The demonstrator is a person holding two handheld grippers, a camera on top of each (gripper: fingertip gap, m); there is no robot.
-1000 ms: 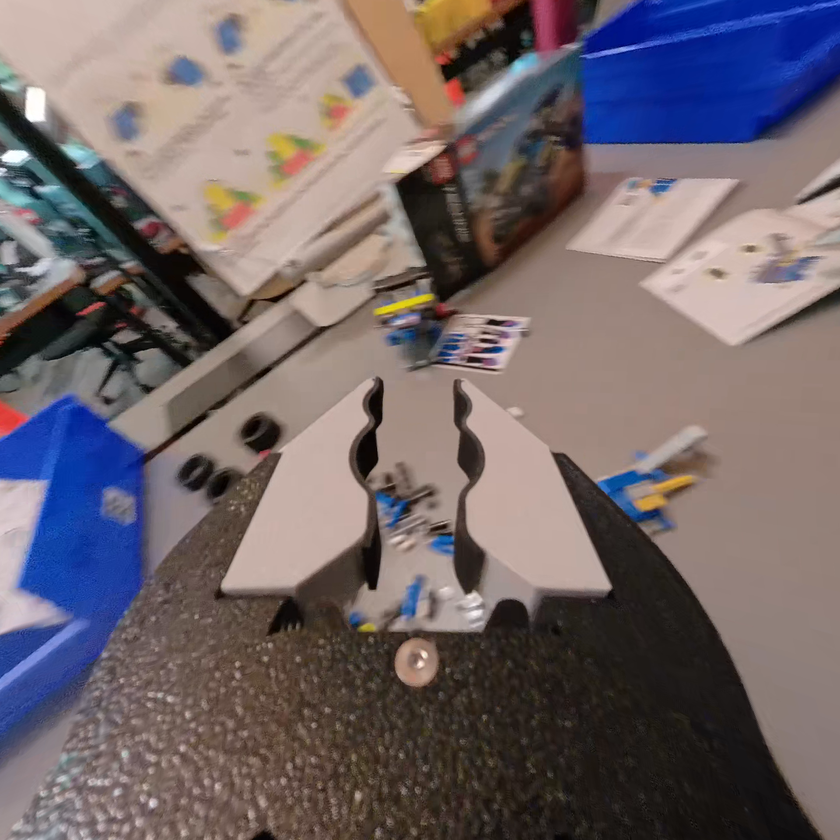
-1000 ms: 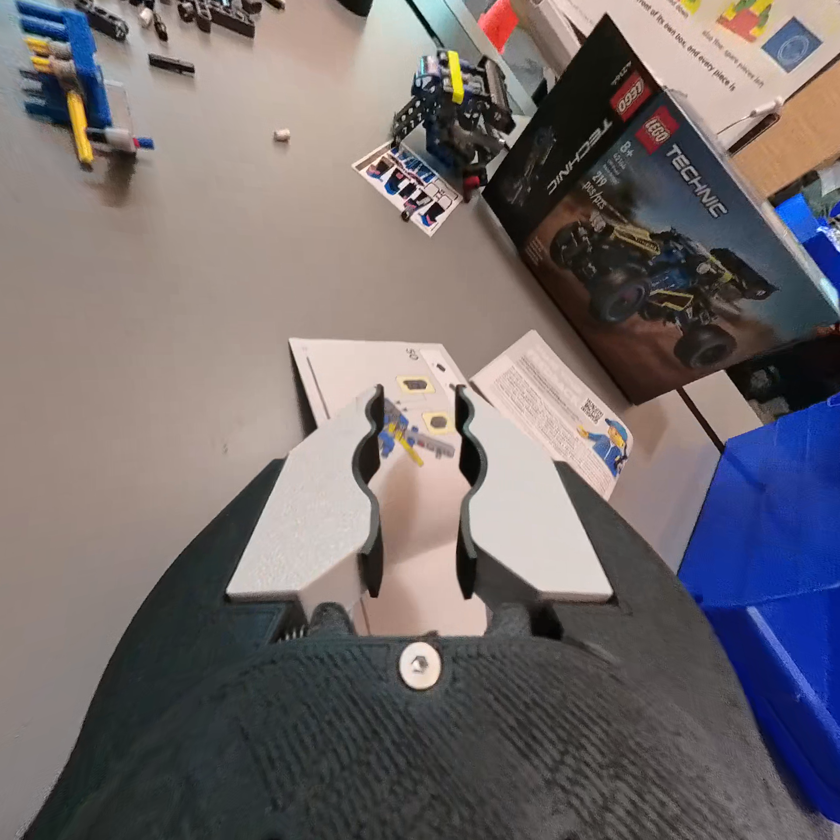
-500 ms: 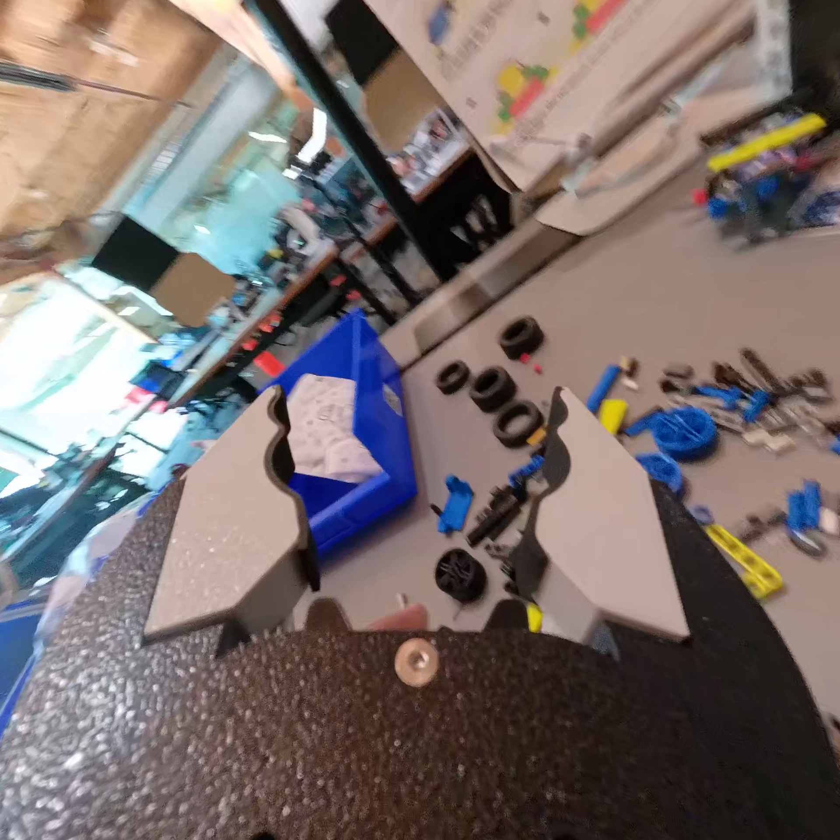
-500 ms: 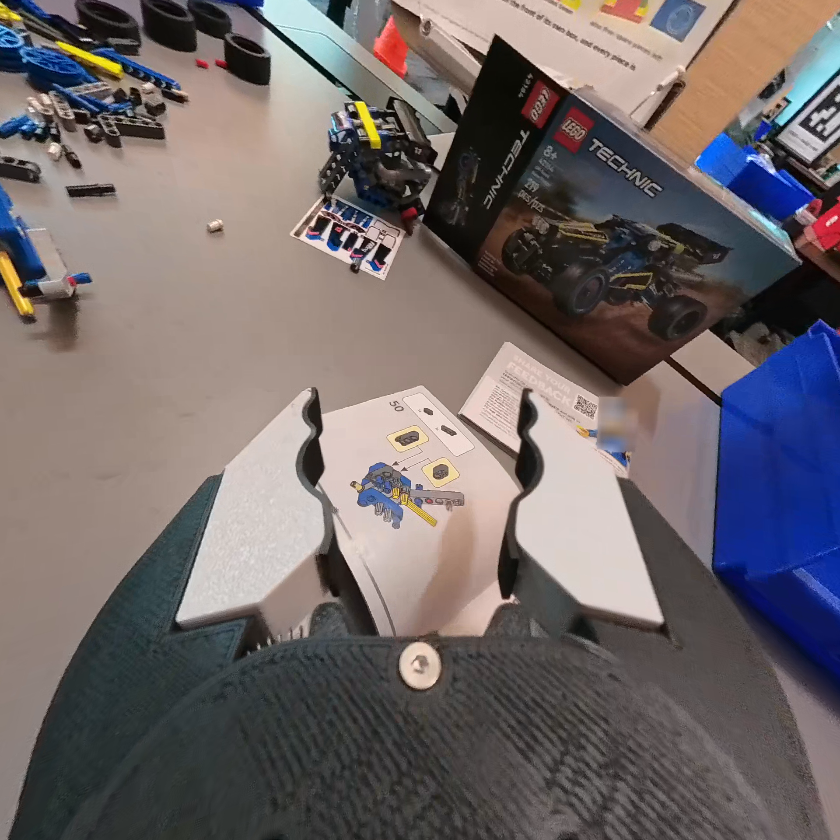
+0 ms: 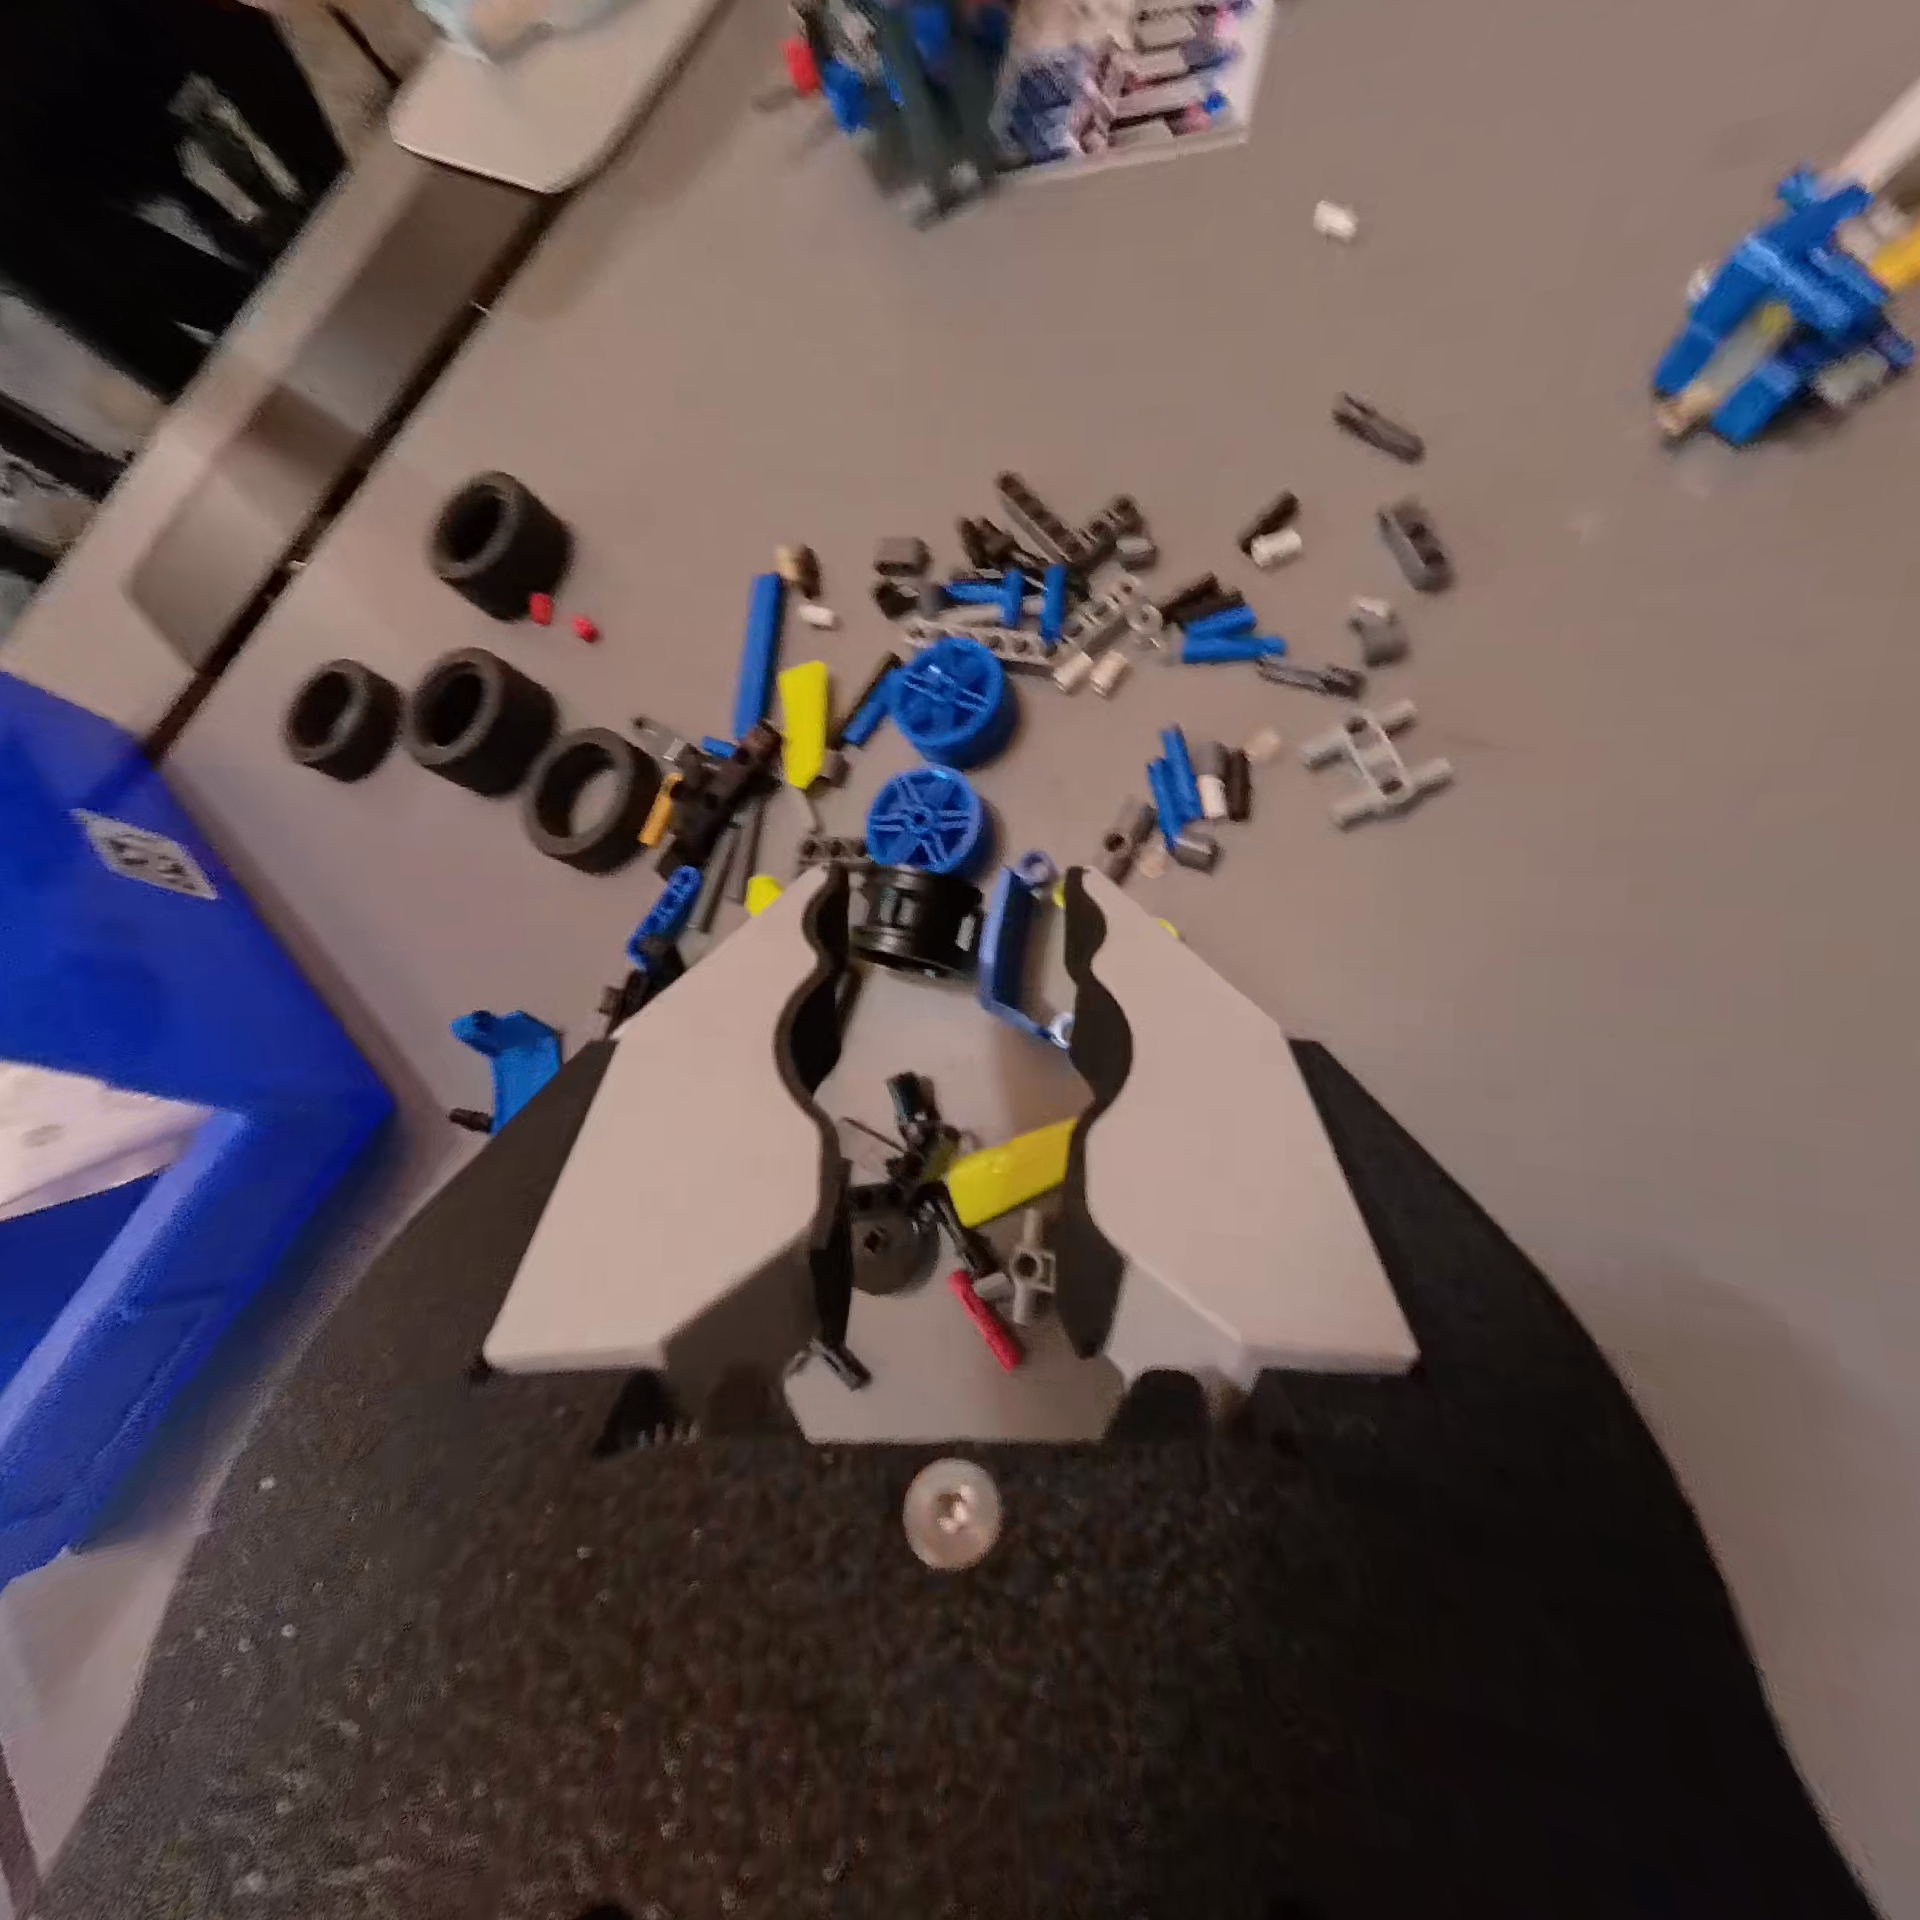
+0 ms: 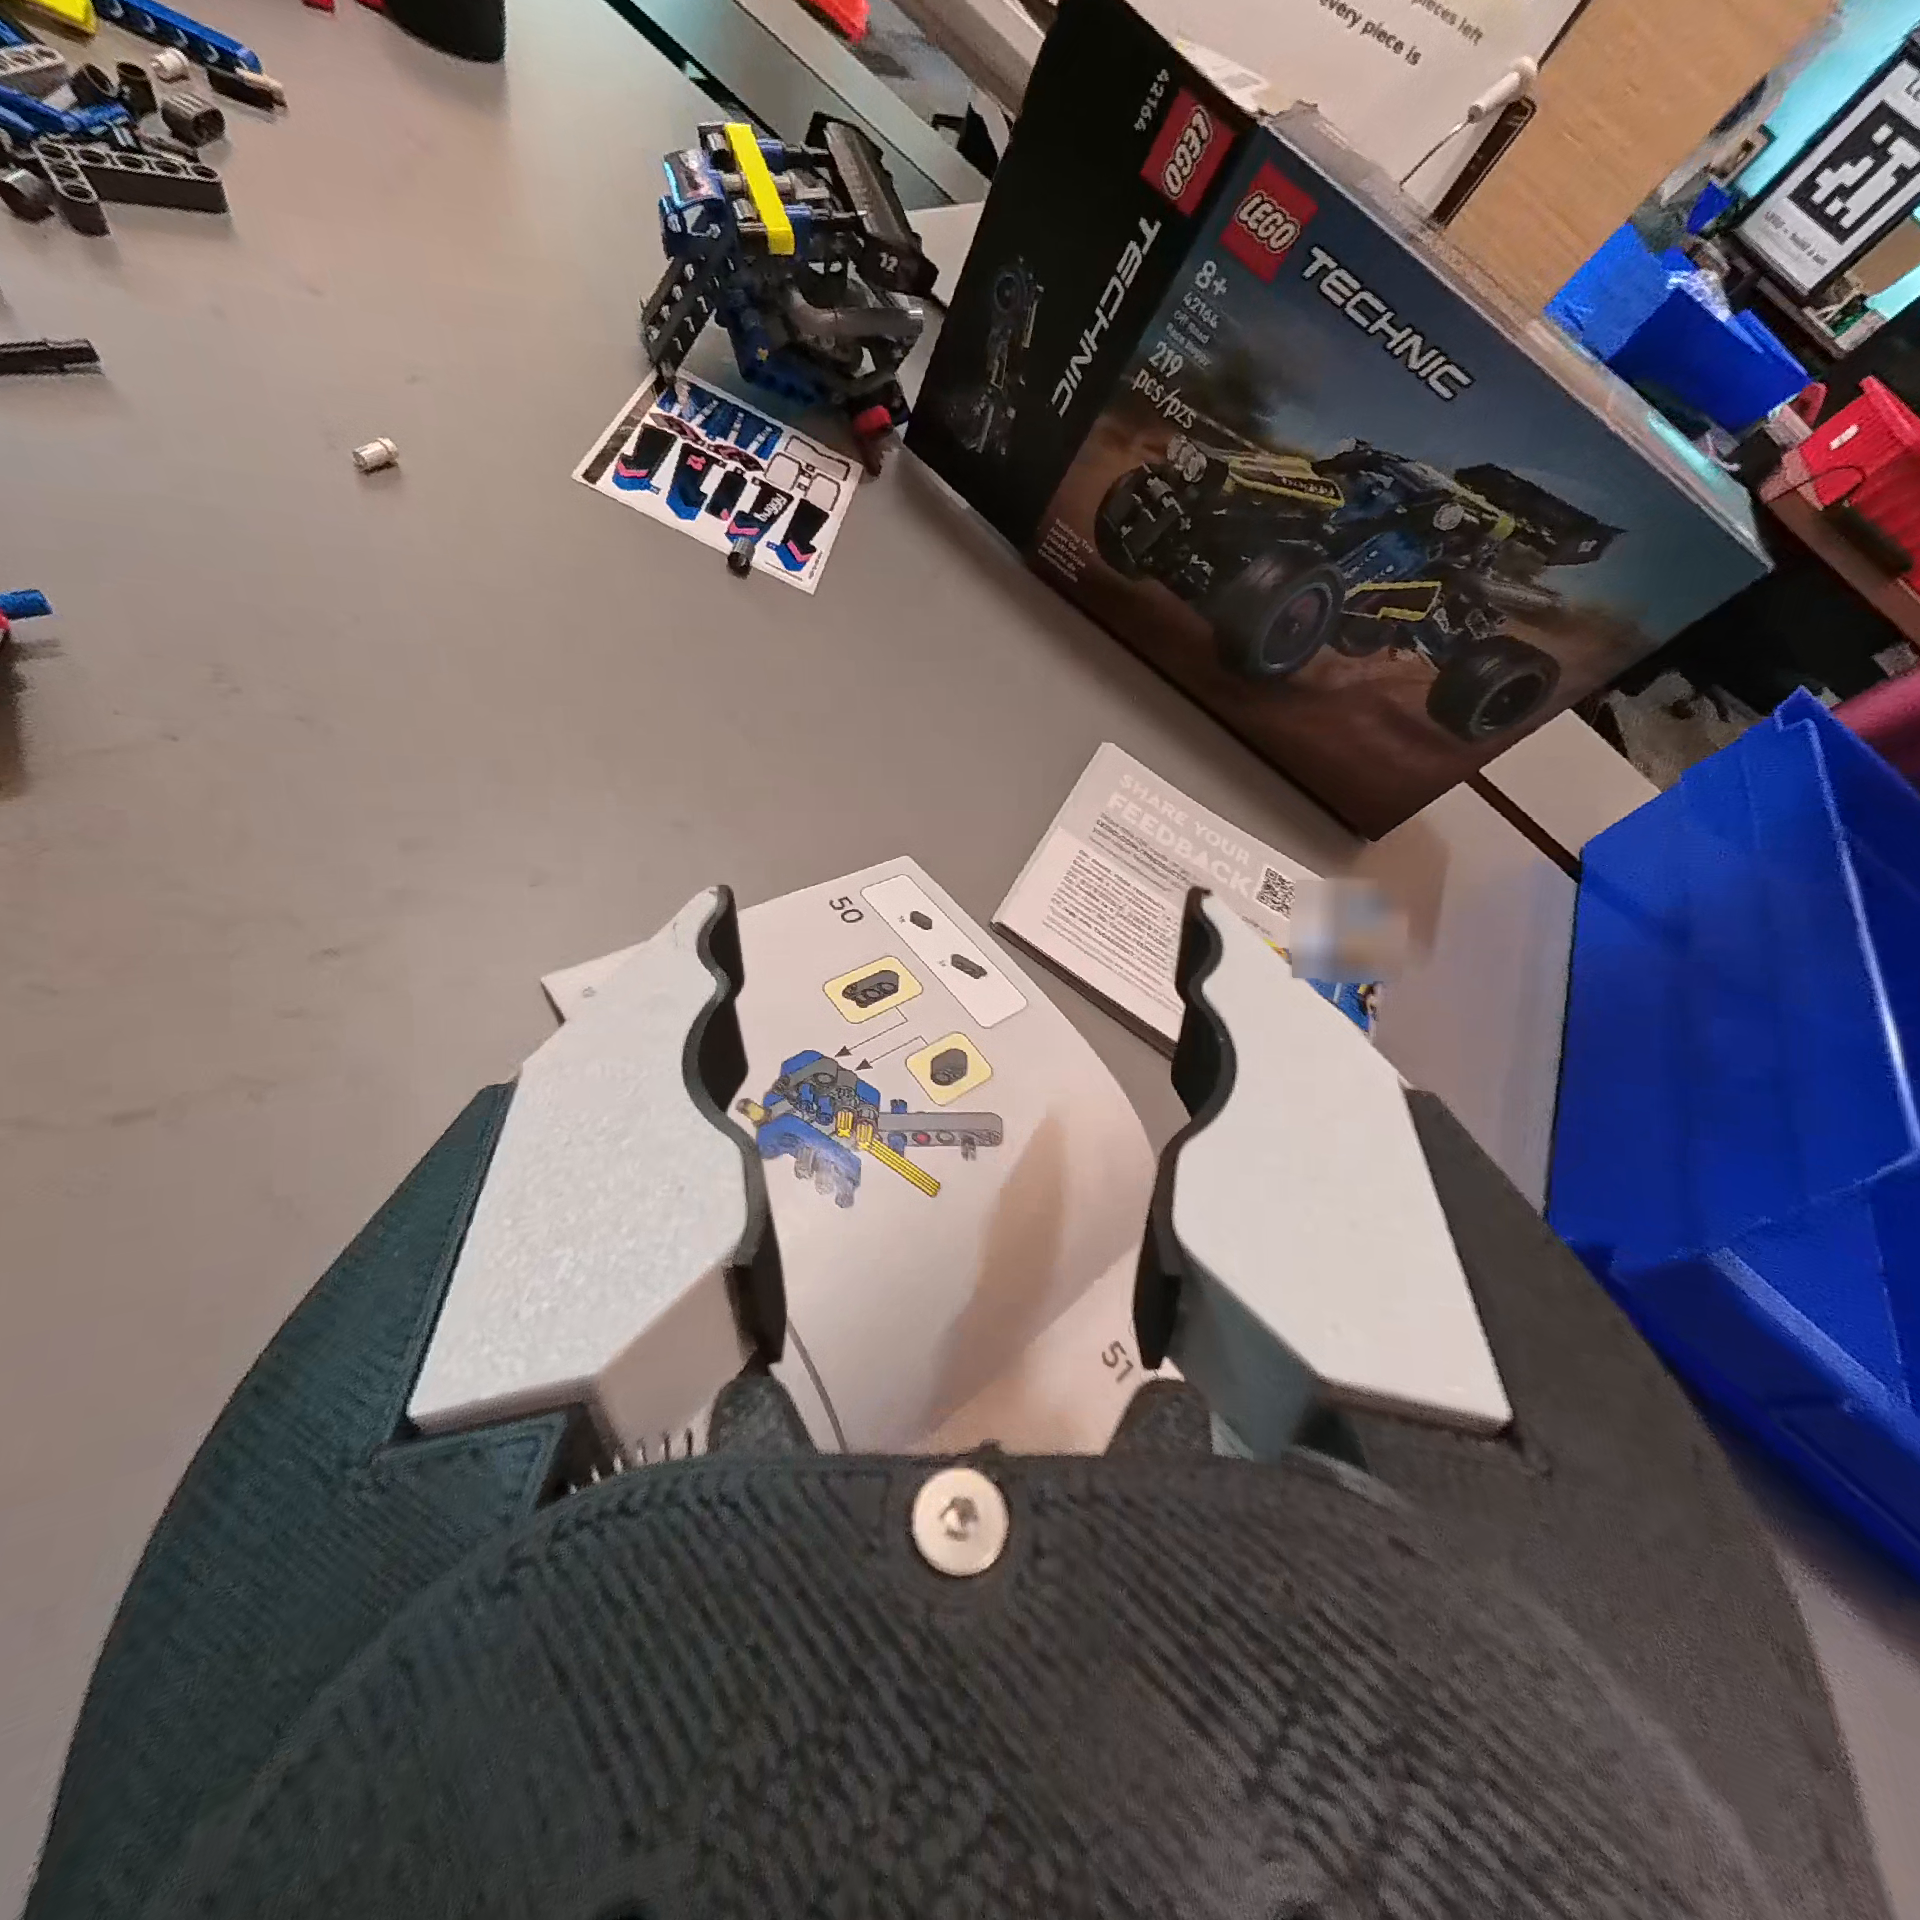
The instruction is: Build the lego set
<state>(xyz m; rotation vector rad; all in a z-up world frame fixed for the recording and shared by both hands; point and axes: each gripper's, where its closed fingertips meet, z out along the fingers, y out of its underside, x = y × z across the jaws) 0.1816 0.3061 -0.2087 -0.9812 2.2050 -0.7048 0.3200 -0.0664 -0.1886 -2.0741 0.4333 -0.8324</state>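
So the left tongs [image 5: 948, 914] are swinging back down over the parts pile now. Half a second ago they were tipped up toward the blue bin and spread wide; now the gap is narrower but they're still parted, gripping nothing. Between the grey, wavy-edged fingers [image 5: 1195, 1143] I'm seeing a yellow wedge piece [image 5: 1006, 1172], a small red pin [image 5: 985, 1317] and a black wheel hub [image 5: 912, 921] right at the tips. Beyond that, two blue spoked rims [image 5: 951, 688], four chunky black rubber tyres [image 5: 473, 722] in a loose group, and a scatter of blue, grey and black beams on the matte grey tabletop [image 5: 1558, 935]. A half-built blue assembly [image 5: 1782, 312] is sitting well apart at the far right. The picture's pretty blurry.

The right tongs [image 6: 956, 914] are barely shifting, hanging wide open and empty over the curled instruction booklet page [image 6: 914, 1226], glossy white with a build diagram. A white leaflet [image 6: 1122, 904] is lying just beside it. The cardboard set box [image 6: 1351, 468] with the buggy picture is standing behind, next to the sticker sheet [image 6: 727, 483] and the partly built blue-black-yellow chassis [image 6: 779, 270]. A blue plastic bin [image 6: 1756, 1039] is on the right. There's printed writing on the box and pages; not going into that.
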